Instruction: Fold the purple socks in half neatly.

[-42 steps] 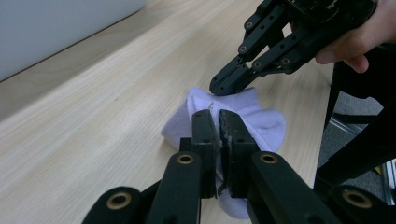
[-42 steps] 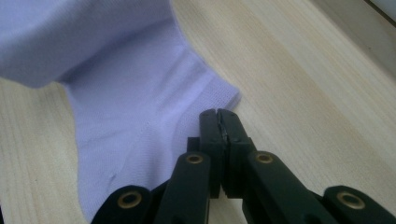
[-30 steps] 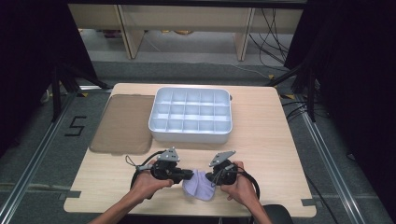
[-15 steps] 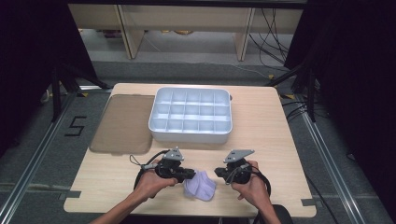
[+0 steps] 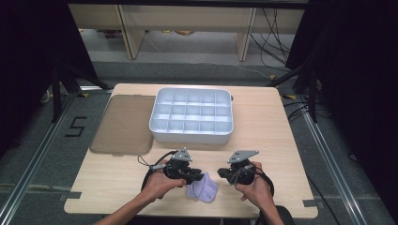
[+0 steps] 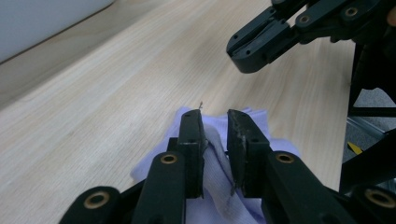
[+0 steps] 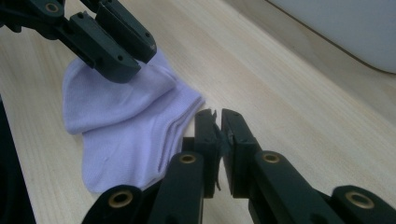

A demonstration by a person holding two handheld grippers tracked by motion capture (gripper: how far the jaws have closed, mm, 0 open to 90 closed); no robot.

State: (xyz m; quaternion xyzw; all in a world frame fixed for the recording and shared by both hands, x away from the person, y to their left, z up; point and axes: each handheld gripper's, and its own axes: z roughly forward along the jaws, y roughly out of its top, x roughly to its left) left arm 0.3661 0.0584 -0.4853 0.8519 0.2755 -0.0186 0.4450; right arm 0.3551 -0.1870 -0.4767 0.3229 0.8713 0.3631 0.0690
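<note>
The folded lilac socks (image 5: 202, 191) are lying on the bench (image 5: 277, 136) near its front edge, between the two hands. The left hand-held gripper (image 6: 215, 122) is hovering over them, its jaws having just been parting slightly, a fold of sock between them but no longer pinched. The right hand-held gripper (image 7: 218, 116) is sitting pressed together, empty, just beside the socks. Judging by this, releasing cleanly matters: lifting straight up avoids dragging the fold open before carrying it to the compartment tray (image 5: 191, 117).
</note>
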